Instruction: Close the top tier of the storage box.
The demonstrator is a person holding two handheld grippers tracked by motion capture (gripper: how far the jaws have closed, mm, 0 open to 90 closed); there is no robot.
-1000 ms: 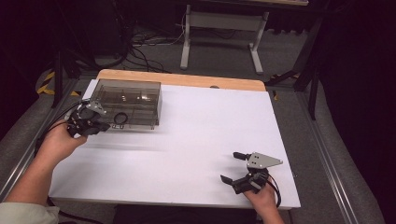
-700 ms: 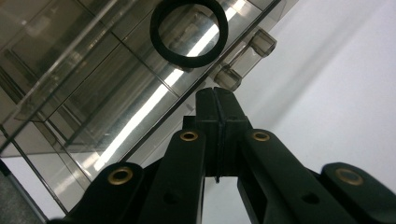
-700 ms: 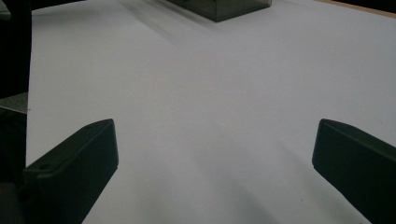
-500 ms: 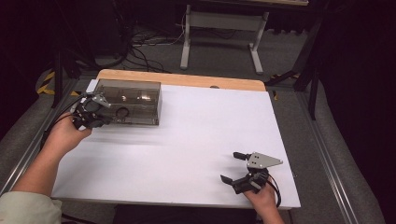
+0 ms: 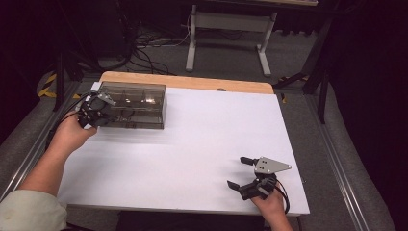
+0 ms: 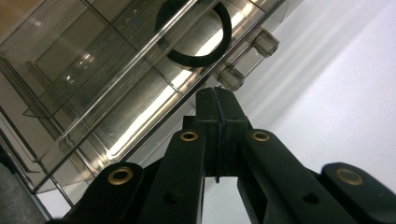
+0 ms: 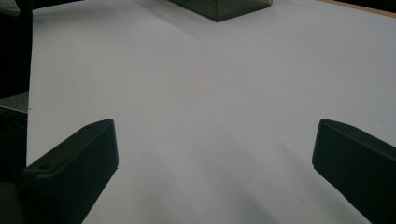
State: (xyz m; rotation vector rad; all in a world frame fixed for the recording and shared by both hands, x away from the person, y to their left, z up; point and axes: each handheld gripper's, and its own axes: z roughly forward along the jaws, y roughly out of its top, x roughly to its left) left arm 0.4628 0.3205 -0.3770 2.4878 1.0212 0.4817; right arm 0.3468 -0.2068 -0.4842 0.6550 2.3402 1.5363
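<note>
Two grippers: the left gripper (image 6: 215, 100), jaws pressed together, nudges the clear box (image 5: 134, 103); the right gripper (image 5: 244, 172) waits spread, so work has barely begun.

Smoky grey-brown see-through plastic box (image 5: 132, 106) on plain white table sheet (image 5: 202, 144).

Holds a black ring (image 6: 194, 32) inside; black left gripper (image 6: 217, 100) with brass-coloured rivets; black right gripper (image 5: 243, 173) topped by pale grey plate; tan wooden edge (image 5: 187, 83) behind.
</note>
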